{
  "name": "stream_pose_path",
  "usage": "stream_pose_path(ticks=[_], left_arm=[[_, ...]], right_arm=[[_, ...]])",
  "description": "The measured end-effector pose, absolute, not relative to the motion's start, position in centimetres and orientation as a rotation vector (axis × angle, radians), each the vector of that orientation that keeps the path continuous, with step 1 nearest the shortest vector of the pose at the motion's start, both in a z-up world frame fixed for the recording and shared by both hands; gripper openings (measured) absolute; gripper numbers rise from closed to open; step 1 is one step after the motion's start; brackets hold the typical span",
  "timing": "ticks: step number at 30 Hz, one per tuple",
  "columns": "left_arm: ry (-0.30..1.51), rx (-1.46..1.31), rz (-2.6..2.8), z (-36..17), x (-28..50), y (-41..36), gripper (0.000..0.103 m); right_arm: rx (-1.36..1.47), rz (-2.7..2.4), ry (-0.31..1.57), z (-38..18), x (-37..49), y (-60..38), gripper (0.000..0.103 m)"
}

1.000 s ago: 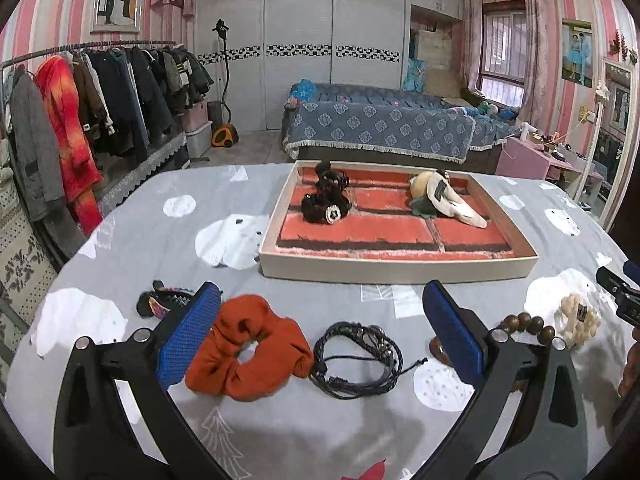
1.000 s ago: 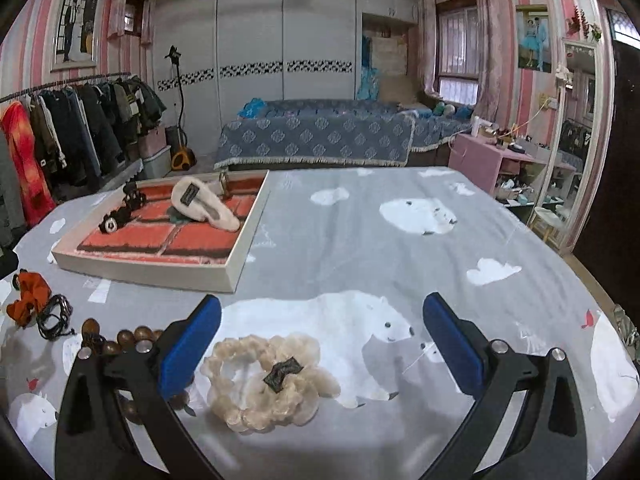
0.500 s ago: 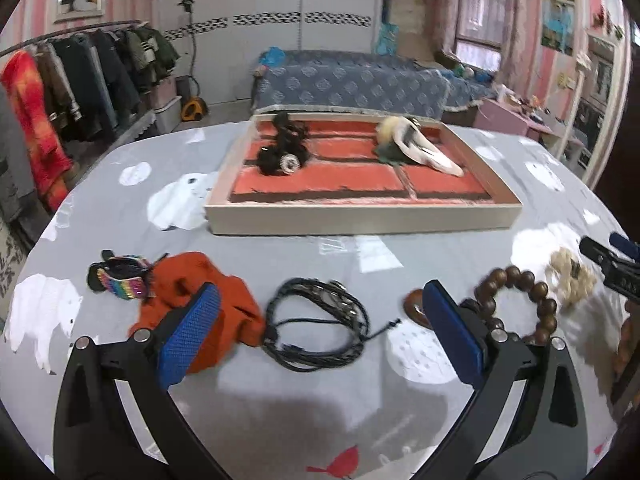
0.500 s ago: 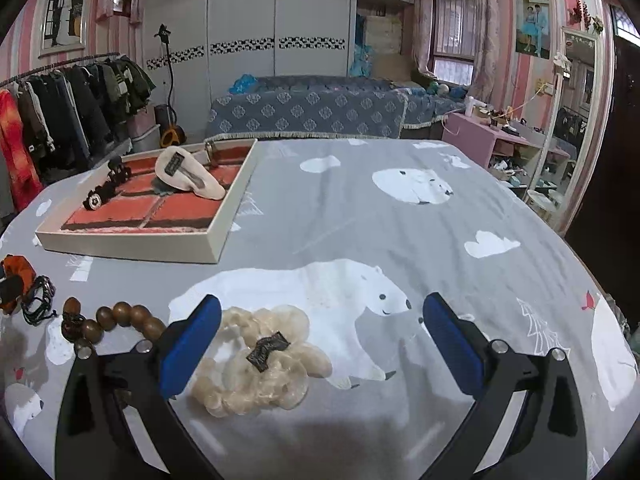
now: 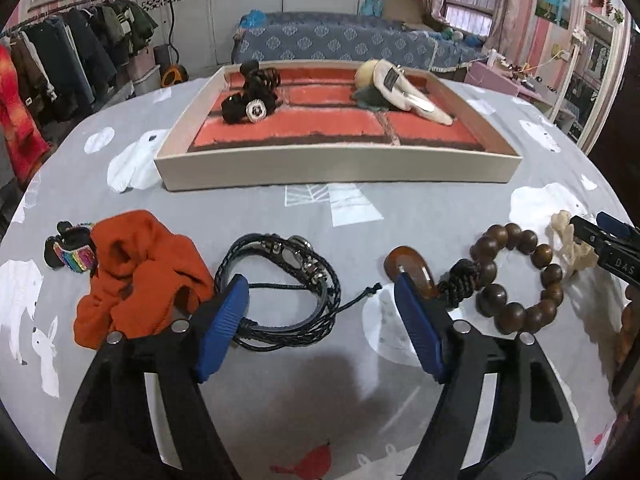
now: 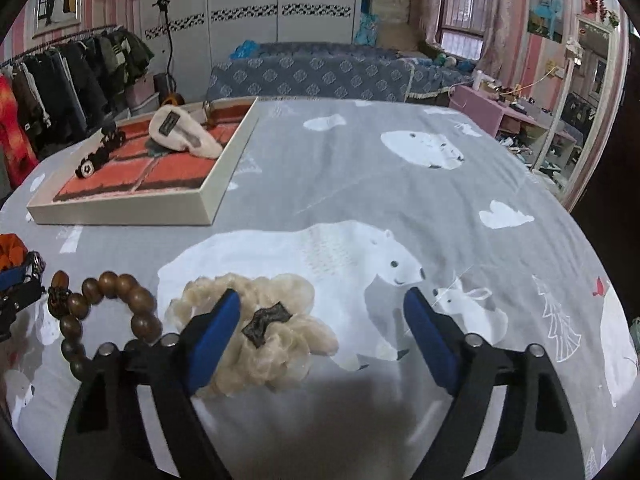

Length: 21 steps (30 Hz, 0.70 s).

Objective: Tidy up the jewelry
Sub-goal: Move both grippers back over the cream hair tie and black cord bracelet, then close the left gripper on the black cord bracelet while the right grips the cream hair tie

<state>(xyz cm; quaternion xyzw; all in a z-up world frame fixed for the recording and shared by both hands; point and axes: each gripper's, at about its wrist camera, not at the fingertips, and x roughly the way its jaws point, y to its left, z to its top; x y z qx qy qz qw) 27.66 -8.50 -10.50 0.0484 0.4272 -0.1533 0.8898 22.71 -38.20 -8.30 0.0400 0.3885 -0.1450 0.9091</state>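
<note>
Jewelry is being shown scattered along the near edge of a surface (image 5: 280, 208) covered with a grey polar-bear cloth, in front of a cream tray (image 5: 336, 168) with a red lining. A black braided cord bracelet (image 5: 280, 280) is lying between the blue pads of the left gripper (image 5: 320, 308), whose jaws are closing around it without yet pressing on it; the left pad is being brought against the bracelet's near left side. An orange scrunchie (image 5: 136, 268) is lying just beside that bracelet, with a small rainbow-striped clip (image 5: 70, 250) at its far side. A wooden bead bracelet (image 5: 516, 276) with a brown pendant (image 5: 408, 264) is lying to the right. A cream scrunchie (image 6: 272, 320) with a dark tag is being approached by the right gripper (image 6: 324, 332), whose jaws are also closing; the left pad is being held over the scrunchie while the right pad is standing well apart from it above the bare cloth. Inside the tray, a black hair accessory (image 5: 252, 96) and a cream hair clip (image 5: 396, 92) are being kept in separate compartments.
</note>
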Motion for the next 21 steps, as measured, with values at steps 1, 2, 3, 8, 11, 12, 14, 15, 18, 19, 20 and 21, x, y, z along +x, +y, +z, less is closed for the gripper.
stream_pose_path(ticks=[1,2,3,8,11,12,14,15,18,19,20,21], left_arm=[[0.889,0.101,-0.315,-10.6,27.7,-8.5,0.072],[0.890,0.100,-0.313,-10.6,27.8,-8.4,0.071],[0.892,0.097,-0.312,-10.7,27.9,-8.4,0.070],[0.914,0.116,-0.299,-11.1,28.5,-8.8,0.059],[0.904,0.132,-0.301,-11.0,28.4,-9.1,0.052],[0.904,0.136,-0.302,-11.0,28.5,-9.1,0.050],[0.902,0.144,-0.303,-11.0,28.6,-9.3,0.048],[0.901,0.146,-0.304,-11.0,28.6,-9.4,0.047],[0.904,0.138,-0.308,-11.0,28.8,-9.2,0.045],[0.907,0.131,-0.311,-11.0,28.9,-9.2,0.045],[0.907,0.125,-0.313,-11.0,28.9,-9.1,0.045],[0.907,0.122,-0.314,-11.0,29.0,-9.0,0.043]], right_arm=[[0.088,-0.295,0.807,-8.4,22.7,-38.2,0.080],[0.094,-0.289,0.813,-8.5,22.7,-38.3,0.077],[0.098,-0.284,0.820,-8.6,22.8,-38.3,0.076],[0.084,-0.266,0.861,-9.3,23.3,-37.9,0.068],[0.067,-0.262,0.884,-9.6,23.7,-37.6,0.064],[0.063,-0.260,0.885,-9.6,23.7,-37.5,0.063],[0.055,-0.256,0.886,-9.6,23.7,-37.3,0.061],[0.055,-0.252,0.886,-9.6,23.7,-37.3,0.058],[0.058,-0.236,0.884,-9.6,23.6,-37.2,0.053],[0.056,-0.235,0.883,-9.5,23.6,-37.1,0.052],[0.053,-0.233,0.882,-9.5,23.6,-37.0,0.050],[0.052,-0.230,0.882,-9.5,23.6,-37.0,0.048]])
